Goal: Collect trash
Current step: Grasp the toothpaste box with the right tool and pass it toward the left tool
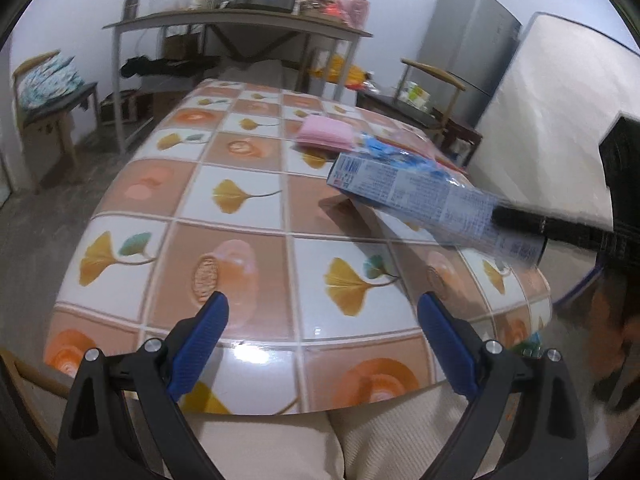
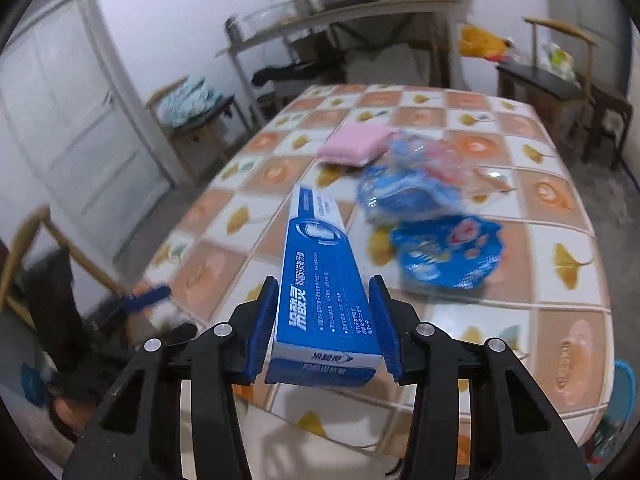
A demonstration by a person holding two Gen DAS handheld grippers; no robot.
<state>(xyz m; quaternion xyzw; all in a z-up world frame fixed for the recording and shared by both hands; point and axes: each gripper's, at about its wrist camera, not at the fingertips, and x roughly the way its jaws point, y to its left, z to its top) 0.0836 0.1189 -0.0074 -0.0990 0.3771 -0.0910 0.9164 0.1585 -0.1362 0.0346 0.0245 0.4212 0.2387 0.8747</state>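
Your right gripper (image 2: 324,320) is clamped on the blue toothpaste box (image 2: 324,280), lifted clear of the tiled table (image 2: 560,320), presumably to carry it to a bin. Left gripper (image 1: 324,340) hangs spread and empty over the near edge. Blue wrappers (image 2: 444,252) and a pink pack (image 2: 356,144) remain on the table, blurred. No bin clearly visible.

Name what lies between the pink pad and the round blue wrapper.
A crumpled blue-and-clear plastic bag lies between the pink pad and the blue wrapper, in the right wrist view.
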